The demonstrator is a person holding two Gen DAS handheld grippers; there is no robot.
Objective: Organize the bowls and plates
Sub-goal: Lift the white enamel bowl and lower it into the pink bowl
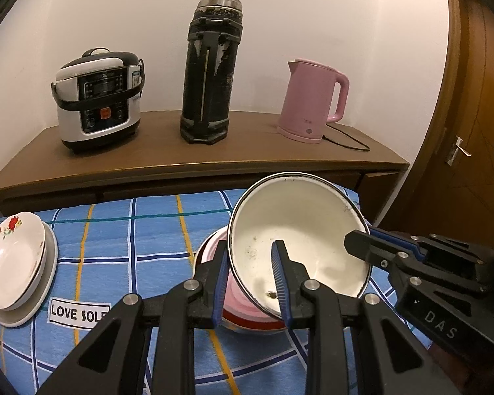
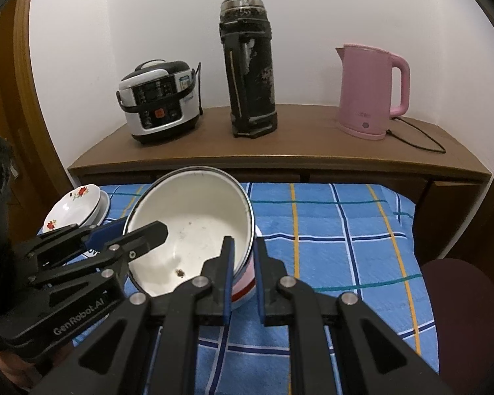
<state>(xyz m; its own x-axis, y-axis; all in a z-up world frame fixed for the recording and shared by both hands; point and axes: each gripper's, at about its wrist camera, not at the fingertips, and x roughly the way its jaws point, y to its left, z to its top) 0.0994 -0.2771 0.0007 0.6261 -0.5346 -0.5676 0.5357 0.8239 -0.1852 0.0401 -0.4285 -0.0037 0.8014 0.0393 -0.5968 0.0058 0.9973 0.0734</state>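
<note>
A white enamel bowl [image 1: 299, 230] [image 2: 194, 230], pink with a red band outside, hangs tilted over the blue checked tablecloth [image 1: 131, 247] [image 2: 329, 247]. My left gripper [image 1: 249, 247] [image 2: 138, 227] is shut on its left rim, one finger inside and one outside. On the opposite rim my right gripper [image 2: 243, 242] [image 1: 362, 235] is shut the same way. A pink and red rounded shape [image 1: 210, 250] shows just under the bowl; I cannot tell whether it is a second bowl. Floral white plates [image 1: 13, 260] [image 2: 75, 207] are stacked on a grey plate [image 1: 47, 263] at the left.
Behind the table a brown sideboard [image 1: 247, 151] carries a rice cooker [image 1: 98, 98], a tall black thermos [image 1: 210, 75] and a pink kettle [image 1: 313, 98] with its cord. A wooden door [image 1: 461, 115] stands at the right. A dark red seat [image 2: 461, 296] sits beside the table.
</note>
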